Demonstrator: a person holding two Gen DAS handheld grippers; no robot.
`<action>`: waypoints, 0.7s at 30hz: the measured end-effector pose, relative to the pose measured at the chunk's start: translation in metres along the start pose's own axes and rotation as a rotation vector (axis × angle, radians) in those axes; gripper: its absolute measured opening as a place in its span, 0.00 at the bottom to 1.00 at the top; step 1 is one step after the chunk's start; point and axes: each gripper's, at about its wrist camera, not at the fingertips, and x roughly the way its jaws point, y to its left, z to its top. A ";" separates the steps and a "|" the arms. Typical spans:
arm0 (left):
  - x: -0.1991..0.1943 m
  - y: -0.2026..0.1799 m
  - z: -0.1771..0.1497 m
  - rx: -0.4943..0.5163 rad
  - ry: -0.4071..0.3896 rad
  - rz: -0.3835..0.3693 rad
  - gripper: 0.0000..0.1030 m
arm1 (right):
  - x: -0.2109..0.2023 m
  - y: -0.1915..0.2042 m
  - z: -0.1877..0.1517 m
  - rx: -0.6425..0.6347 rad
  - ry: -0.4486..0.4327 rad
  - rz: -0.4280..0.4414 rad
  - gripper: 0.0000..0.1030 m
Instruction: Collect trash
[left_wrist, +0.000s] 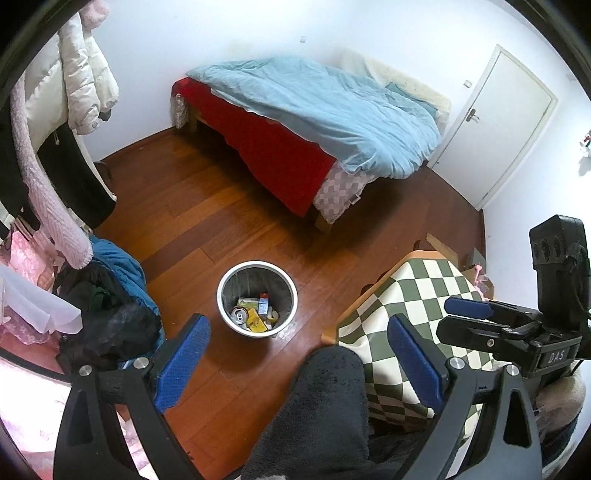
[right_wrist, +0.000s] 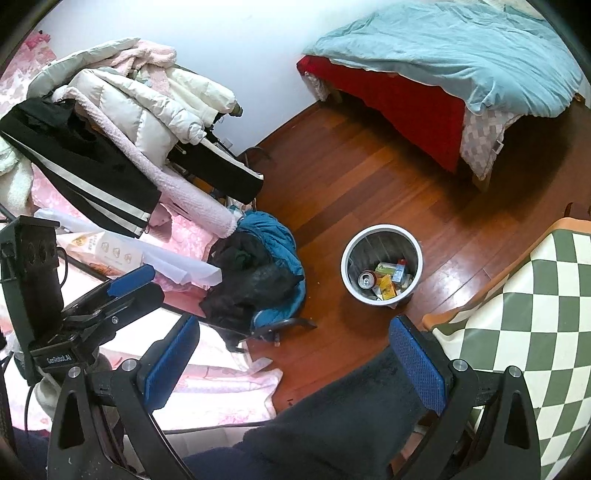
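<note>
A white round trash bin (left_wrist: 257, 328) stands on the wooden floor; it also shows in the right wrist view (right_wrist: 381, 295). Inside it lie a drink can (left_wrist: 240, 316), a yellow packet (left_wrist: 256, 321) and small cartons. The can (right_wrist: 366, 278) and the yellow packet (right_wrist: 386, 286) show in the right wrist view too. My left gripper (left_wrist: 299, 363) is open and empty, held high above the floor near the bin. My right gripper (right_wrist: 295, 363) is open and empty, above the floor beside the bin. The right gripper also shows in the left wrist view (left_wrist: 469, 317), over the checkered table.
A table with a green checkered cloth (left_wrist: 424, 295) stands right of the bin. A bed with a blue quilt (left_wrist: 314, 110) is at the back. A chair piled with dark and blue clothes (right_wrist: 255, 280) and a rack of coats (right_wrist: 129, 110) stand left. A dark fleece sleeve (left_wrist: 325, 413) lies below.
</note>
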 end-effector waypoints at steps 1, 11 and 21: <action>0.000 0.000 0.000 0.001 0.000 -0.003 0.96 | 0.000 0.000 0.000 0.000 0.001 -0.002 1.00; -0.001 0.002 0.000 0.007 0.004 -0.009 1.00 | -0.002 0.002 0.000 0.001 0.000 -0.019 1.00; -0.002 -0.003 -0.002 0.010 0.007 -0.017 1.00 | -0.006 0.003 -0.001 -0.002 0.003 -0.026 1.00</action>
